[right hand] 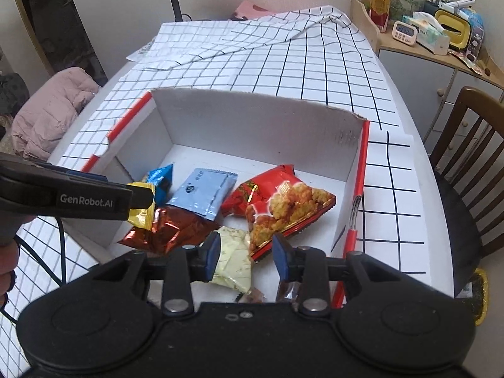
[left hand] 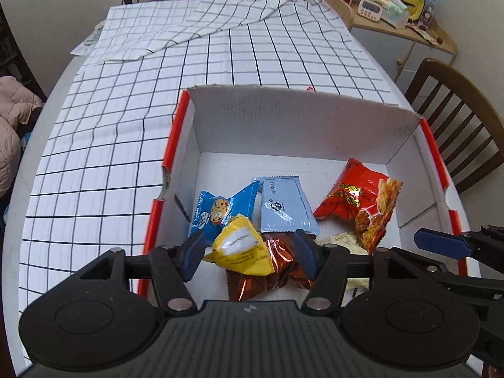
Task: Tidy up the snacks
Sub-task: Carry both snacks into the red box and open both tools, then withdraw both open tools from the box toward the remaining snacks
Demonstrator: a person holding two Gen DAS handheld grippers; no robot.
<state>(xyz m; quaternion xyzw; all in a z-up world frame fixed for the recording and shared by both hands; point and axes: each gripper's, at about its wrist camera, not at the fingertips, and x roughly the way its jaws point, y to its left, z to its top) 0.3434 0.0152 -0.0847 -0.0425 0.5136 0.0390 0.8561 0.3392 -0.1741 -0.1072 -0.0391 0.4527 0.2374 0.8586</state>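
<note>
While the left gripper (left hand: 249, 253) stands half open around a yellow packet (left hand: 241, 252) without pressing it, that packet lies tilted inside the box (left hand: 302, 123), long axis toward the near-left corner. From the right wrist, "GenRobot.AI" is readable; the right gripper (right hand: 247, 260), narrowly parted, pinches nothing, a cream packet (right hand: 231, 260) against its left pad.

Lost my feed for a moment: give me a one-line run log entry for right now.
left gripper: open, yellow packet between fingers | right gripper: open, over cream packet | box: several snacks inside
</note>
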